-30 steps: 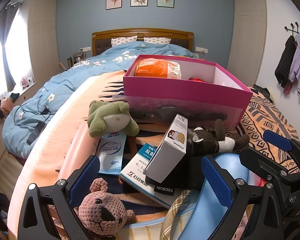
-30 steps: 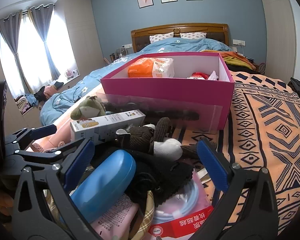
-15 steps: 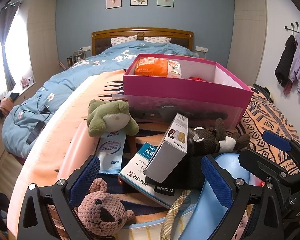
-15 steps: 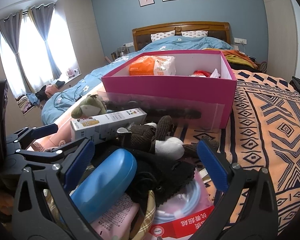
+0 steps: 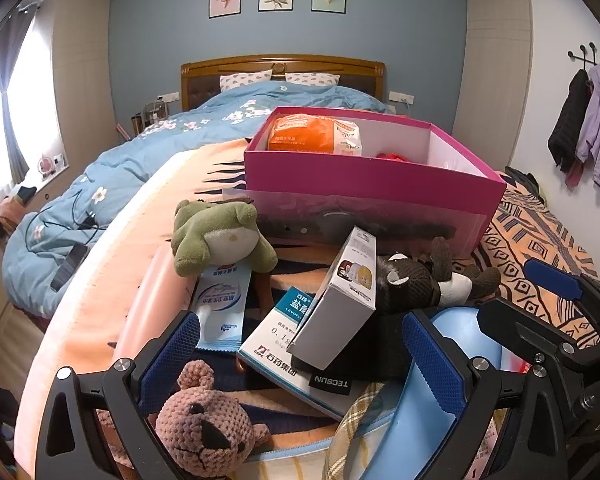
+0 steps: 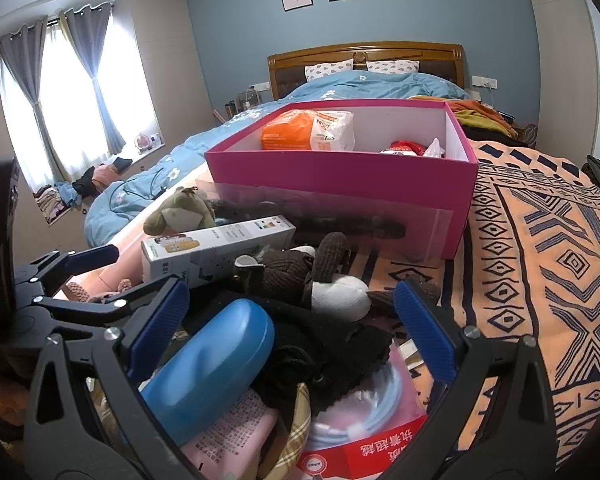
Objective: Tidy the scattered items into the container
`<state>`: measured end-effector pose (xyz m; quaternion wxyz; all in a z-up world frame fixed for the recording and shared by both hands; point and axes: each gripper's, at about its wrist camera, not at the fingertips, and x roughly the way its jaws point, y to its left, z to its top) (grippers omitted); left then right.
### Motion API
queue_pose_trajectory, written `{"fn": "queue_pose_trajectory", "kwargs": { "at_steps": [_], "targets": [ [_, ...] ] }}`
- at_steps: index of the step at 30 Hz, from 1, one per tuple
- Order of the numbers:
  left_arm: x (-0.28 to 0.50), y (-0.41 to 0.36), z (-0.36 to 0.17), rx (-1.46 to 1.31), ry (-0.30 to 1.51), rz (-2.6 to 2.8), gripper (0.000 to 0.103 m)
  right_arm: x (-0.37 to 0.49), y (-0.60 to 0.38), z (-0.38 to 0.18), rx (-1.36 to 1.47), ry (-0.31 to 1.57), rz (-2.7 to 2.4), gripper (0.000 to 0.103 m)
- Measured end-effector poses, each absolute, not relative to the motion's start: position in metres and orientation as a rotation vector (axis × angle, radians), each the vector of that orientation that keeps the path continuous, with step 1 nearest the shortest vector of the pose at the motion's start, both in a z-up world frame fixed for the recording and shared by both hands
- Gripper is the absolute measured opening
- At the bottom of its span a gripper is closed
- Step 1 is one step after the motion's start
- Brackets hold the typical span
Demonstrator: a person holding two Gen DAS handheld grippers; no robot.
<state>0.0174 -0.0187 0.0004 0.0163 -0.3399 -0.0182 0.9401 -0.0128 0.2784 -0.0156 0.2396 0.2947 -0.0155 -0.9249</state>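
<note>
A pink box (image 5: 374,182) (image 6: 340,172) stands on the bed and holds an orange-and-white pack (image 5: 314,136) and a red packet (image 6: 408,147). Scattered in front of it lie a green plush frog (image 5: 216,238), a brown crochet bear (image 5: 204,432), a tilted white carton (image 5: 340,300) (image 6: 216,246), a blue-and-white medicine box (image 5: 276,340), a dark brown plush (image 5: 416,280) (image 6: 288,274), a blue case (image 6: 208,368) and black cloth (image 6: 320,344). My left gripper (image 5: 300,360) is open above the pile. My right gripper (image 6: 292,336) is open over the blue case and cloth.
A white sachet (image 5: 222,304) and a pink roll (image 5: 156,304) lie at the left of the pile. A red-and-clear tube pack (image 6: 360,432) and a pink pack (image 6: 228,440) lie near me. A patterned orange blanket (image 6: 540,260) spreads right; a blue duvet (image 5: 112,184) left.
Both views have shifted slightly towards the pile. Nothing on the bed has moved and both grippers stay open.
</note>
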Motion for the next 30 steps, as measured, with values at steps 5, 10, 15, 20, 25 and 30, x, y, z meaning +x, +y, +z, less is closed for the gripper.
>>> {"fn": "queue_pose_trajectory", "kwargs": {
  "at_steps": [5, 10, 15, 20, 25, 30],
  "targets": [
    [0.007, -0.013, 0.002, -1.052, -0.051, 2.917, 0.103, -0.015, 0.277, -0.014, 0.805, -0.042, -2.525, 0.103],
    [0.002, -0.015, 0.001, -1.058, -0.077, 2.898, 0.103, -0.018, 0.278, -0.014, 0.81, -0.046, -2.512, 0.103],
    [-0.006, -0.017, -0.002, -1.069, -0.086, 2.873, 0.103, -0.024, 0.278, -0.014, 0.829, -0.063, -2.487, 0.103],
    [-0.016, -0.017, -0.01, -1.094, -0.065, 2.84, 0.102, -0.035, 0.277, -0.014, 0.851, -0.088, -2.445, 0.103],
    [-0.023, -0.016, -0.017, -1.11, -0.046, 2.819, 0.099, -0.046, 0.271, -0.018, 0.879, -0.089, -2.404, 0.103],
    [-0.028, -0.014, -0.021, -1.122, -0.045, 2.778, 0.072, -0.056, 0.266, -0.022, 0.907, -0.09, -2.363, 0.103]
  ]
}}
